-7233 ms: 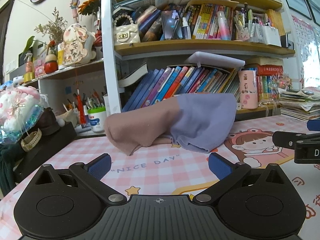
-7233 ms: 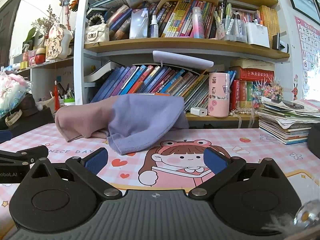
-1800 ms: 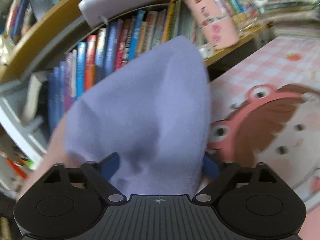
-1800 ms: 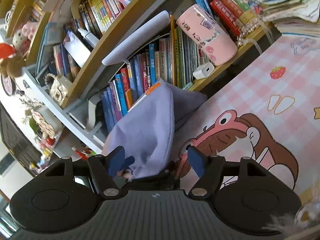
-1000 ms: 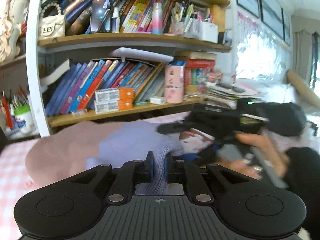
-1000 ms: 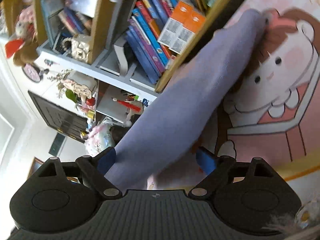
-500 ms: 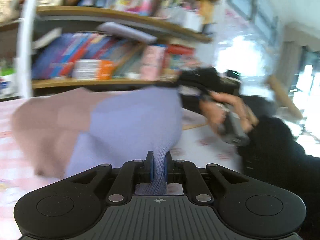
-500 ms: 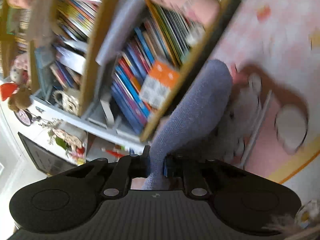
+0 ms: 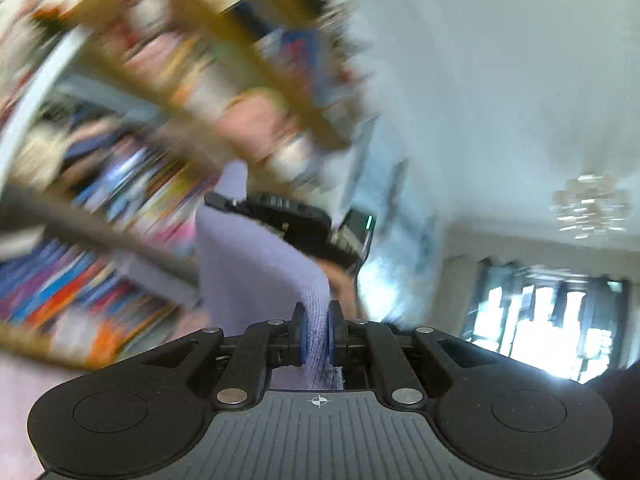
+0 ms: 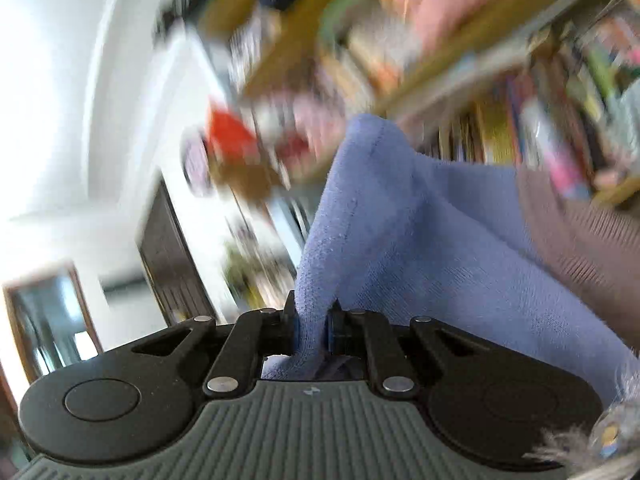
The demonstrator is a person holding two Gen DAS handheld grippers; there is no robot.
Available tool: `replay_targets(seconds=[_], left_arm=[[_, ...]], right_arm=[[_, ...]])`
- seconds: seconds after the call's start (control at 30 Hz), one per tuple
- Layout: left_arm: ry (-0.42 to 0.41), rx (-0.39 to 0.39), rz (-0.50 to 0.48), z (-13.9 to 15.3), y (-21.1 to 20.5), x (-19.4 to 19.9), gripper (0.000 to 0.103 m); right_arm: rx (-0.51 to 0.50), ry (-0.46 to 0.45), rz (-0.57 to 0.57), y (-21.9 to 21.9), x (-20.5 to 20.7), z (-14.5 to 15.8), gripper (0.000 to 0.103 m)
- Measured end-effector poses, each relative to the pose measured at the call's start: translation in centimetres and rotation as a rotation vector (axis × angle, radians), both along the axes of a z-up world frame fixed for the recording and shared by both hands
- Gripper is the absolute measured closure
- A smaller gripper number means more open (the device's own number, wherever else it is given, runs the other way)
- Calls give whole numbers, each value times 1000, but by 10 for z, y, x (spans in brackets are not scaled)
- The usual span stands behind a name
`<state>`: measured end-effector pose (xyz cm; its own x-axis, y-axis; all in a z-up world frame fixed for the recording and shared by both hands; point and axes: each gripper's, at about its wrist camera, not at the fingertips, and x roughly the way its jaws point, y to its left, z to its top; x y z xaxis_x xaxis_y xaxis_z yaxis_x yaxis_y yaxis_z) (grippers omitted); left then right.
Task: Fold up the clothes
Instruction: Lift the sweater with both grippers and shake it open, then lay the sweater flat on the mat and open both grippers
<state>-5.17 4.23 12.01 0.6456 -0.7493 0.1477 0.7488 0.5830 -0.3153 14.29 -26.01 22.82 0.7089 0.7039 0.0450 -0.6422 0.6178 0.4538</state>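
A knit garment, lavender (image 9: 256,268) with a dusty pink part (image 10: 592,248), hangs lifted in the air between both grippers. My left gripper (image 9: 315,334) is shut on a lavender edge. The right gripper (image 10: 313,326) is shut on another lavender edge (image 10: 400,232), with the cloth spreading up and to the right of it. In the left wrist view the right gripper's black body (image 9: 304,228) shows beyond the cloth, held by a hand. Both views are tilted upward and heavily blurred. The table is out of sight.
A blurred bookshelf (image 9: 168,92) full of books fills the upper left of the left wrist view and the top right of the right wrist view (image 10: 500,40). A ceiling lamp (image 9: 588,204), a bright window (image 9: 532,332) and a dark door (image 10: 172,264) also show.
Both grippers have swung upward with the garment pinched in them, lifting it off the table. The views now point toward ceiling and upper shelves, and the table has dropped out of sight.
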Motion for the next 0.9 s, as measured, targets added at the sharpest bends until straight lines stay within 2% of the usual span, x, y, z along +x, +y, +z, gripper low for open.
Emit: replay_targets(seconds=[0.03, 0.1, 0.2, 0.3, 0.37, 0.47, 0.53, 0.57, 0.63, 0.7, 0.77, 0.9], left_arm=[[80, 25, 26, -20, 7, 6, 95], [260, 86, 95, -62, 22, 17, 95], [471, 176, 209, -110, 44, 22, 94], [475, 247, 301, -120, 62, 9, 91], [452, 235, 315, -118, 73, 0, 88], [416, 239, 362, -113, 83, -9, 80], [390, 253, 403, -106, 83, -9, 78], [377, 257, 420, -101, 85, -9, 78], [343, 252, 440, -92, 89, -13, 77], [313, 248, 446, -84, 89, -19, 75], [296, 253, 447, -79, 87, -17, 74], [307, 287, 383, -76, 60, 4, 74]], right_arm=[[-63, 58, -7, 18, 12, -20, 92], [-208, 208, -25, 55, 39, -80, 92], [-340, 399, -22, 98, 63, -164, 92], [-343, 463, 31, 129, 73, -204, 92], [-331, 472, 67, 147, 77, -212, 92], [-418, 445, 88, 176, 76, -218, 91], [-449, 426, 101, 182, 62, -220, 81], [-460, 418, 107, 185, 54, -221, 80], [-457, 379, 126, 178, 40, -216, 70], [-456, 349, 122, 162, 27, -210, 69], [-473, 343, 63, 135, 15, -210, 69], [-507, 332, -55, 81, -9, -210, 69]])
